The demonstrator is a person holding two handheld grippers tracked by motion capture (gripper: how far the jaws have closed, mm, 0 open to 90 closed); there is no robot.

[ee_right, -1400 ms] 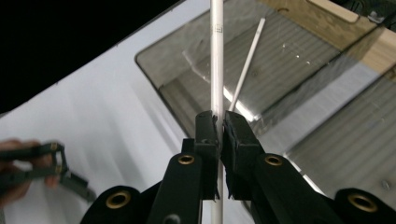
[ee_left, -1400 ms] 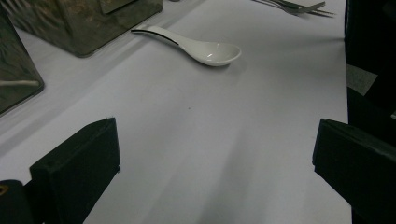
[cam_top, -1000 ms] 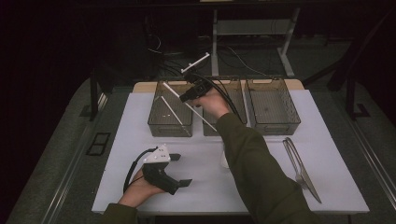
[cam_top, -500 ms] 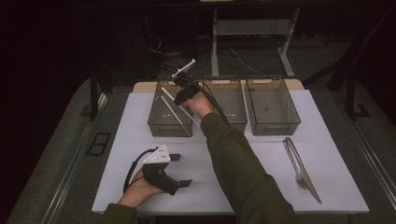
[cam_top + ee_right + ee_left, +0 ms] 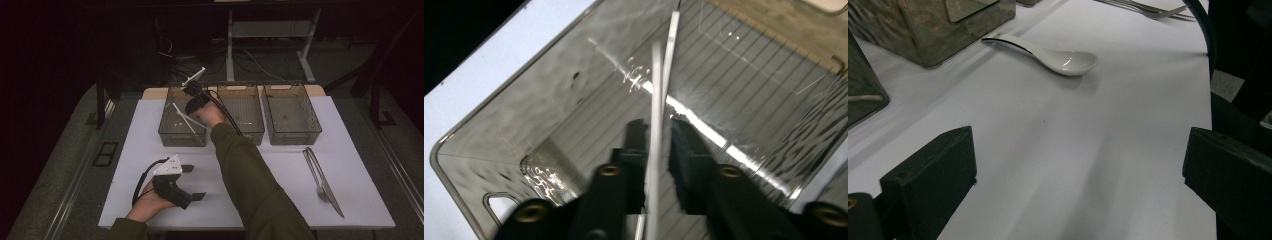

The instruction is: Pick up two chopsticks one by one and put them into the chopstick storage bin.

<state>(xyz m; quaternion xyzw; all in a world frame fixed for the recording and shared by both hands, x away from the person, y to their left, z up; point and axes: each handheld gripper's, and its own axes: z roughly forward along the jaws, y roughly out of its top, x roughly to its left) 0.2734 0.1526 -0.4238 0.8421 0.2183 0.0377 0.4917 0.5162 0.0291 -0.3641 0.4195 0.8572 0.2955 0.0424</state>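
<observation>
The white chopstick (image 5: 656, 115) is clamped between the jaws of the right tongs (image 5: 658, 131), its long axis running up and away from them over the leftmost tinted bin (image 5: 499, 130); a second white stick (image 5: 672, 45) already lies slanted inside that bin, just beside the held one. The coming release is judged to turn on this: the stick lies directly above the bin floor, so only a lowering and a parting of the jaws seems needed.

Nearest on the tabletop (image 5: 280, 200), the left tongs (image 5: 192, 182) rest in the left hand with their jaws wide apart, holding nothing. Their own view shows a white ceramic spoon (image 5: 1058, 56) lying ahead on the tabletop, a thing the high view hides behind the right sleeve (image 5: 250, 180).

Farther off, the high view places the right tongs (image 5: 191, 95) over the bin's far corner, with two more bins (image 5: 291, 107) to the right and metal cutlery (image 5: 322, 182) near the right edge.
</observation>
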